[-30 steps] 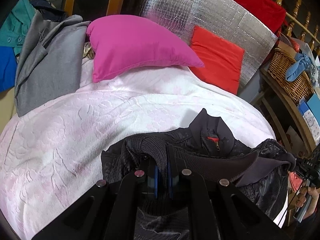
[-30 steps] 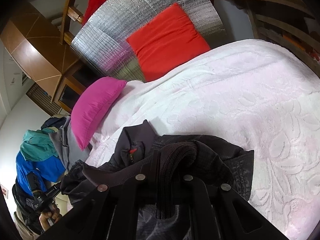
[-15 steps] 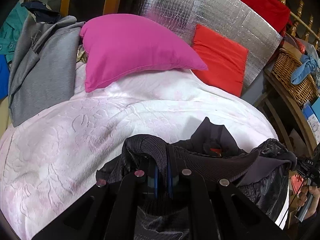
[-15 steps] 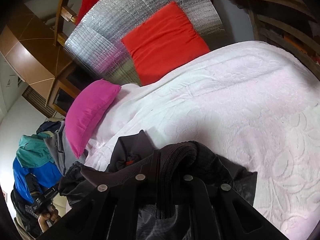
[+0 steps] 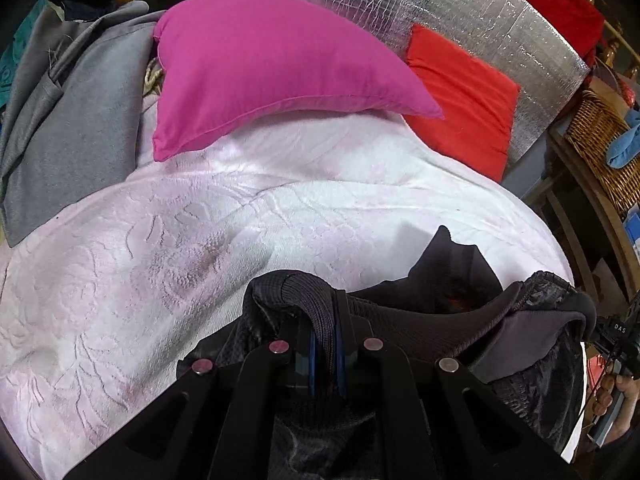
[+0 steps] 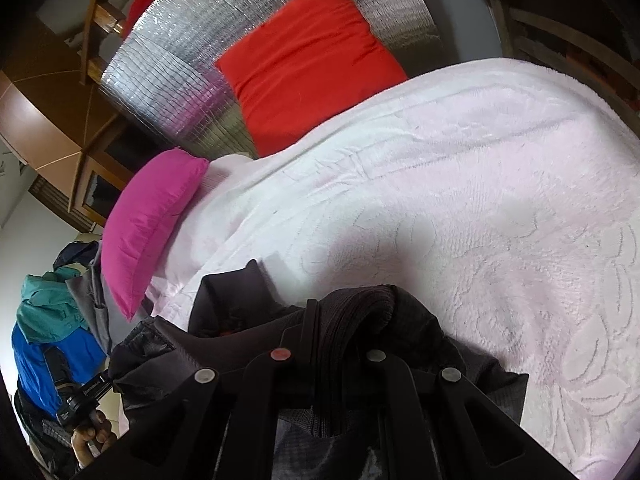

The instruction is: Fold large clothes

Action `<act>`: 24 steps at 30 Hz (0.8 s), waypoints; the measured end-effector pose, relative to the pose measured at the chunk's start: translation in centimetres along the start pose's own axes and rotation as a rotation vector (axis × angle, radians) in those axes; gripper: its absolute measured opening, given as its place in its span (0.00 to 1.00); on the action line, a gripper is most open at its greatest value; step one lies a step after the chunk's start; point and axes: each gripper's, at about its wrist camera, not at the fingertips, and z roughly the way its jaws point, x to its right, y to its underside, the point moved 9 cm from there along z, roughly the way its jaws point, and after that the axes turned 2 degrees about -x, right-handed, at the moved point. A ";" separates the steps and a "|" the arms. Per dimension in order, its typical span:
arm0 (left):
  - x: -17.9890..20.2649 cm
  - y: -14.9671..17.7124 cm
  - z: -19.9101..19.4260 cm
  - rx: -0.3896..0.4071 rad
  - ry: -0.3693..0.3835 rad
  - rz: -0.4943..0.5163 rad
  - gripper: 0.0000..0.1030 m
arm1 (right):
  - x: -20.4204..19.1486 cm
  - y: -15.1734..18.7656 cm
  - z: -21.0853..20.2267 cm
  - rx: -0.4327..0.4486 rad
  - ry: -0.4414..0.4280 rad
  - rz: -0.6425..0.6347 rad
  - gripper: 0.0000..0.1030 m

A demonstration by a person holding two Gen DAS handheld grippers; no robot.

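The left gripper [image 5: 325, 344] was pressed together on the ribbed knit hem of the dark charcoal quilted jacket [image 5: 532, 320], a fold of ribbing bulging up between its 2 blue-edged fingers. The right gripper [image 6: 332, 344] likewise pinched a thick bunch of the same ribbed hem [image 6: 360, 312], its jaws closed on the cloth. The jacket hung bunched between the 2 grippers at the near edge of the bed, its collar peak standing up over the pale pink embossed bedspread [image 5: 200, 248], with most of the garment draped below the grippers. Farther up the bed lay a magenta pillow [image 5: 260, 68] and, to its right, a red cushion [image 5: 464, 92] propped against a silver foil-quilted headboard panel [image 5: 460, 12]. A grey coat [image 5: 68, 128] lay heaped to the left of the magenta pillow.
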 end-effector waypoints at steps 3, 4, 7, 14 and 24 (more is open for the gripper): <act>0.0 -0.2 0.7 -0.007 -0.003 0.001 0.08 | 0.3 -0.1 0.8 -0.007 0.008 0.001 0.07; -0.1 -0.2 0.8 -0.008 -0.002 0.001 0.08 | 0.4 -0.2 1.1 -0.010 0.013 0.003 0.07; -0.1 -0.4 1.3 -0.013 -0.004 0.002 0.08 | 0.8 -0.3 1.8 -0.017 0.020 0.010 0.07; -0.4 -0.7 2.4 -0.032 -0.009 -0.004 0.08 | 1.6 -0.4 3.0 -0.034 0.022 0.025 0.07; -0.8 -0.8 4.0 -0.054 -0.024 -0.015 0.08 | 2.0 -0.7 4.4 -0.047 0.029 0.046 0.07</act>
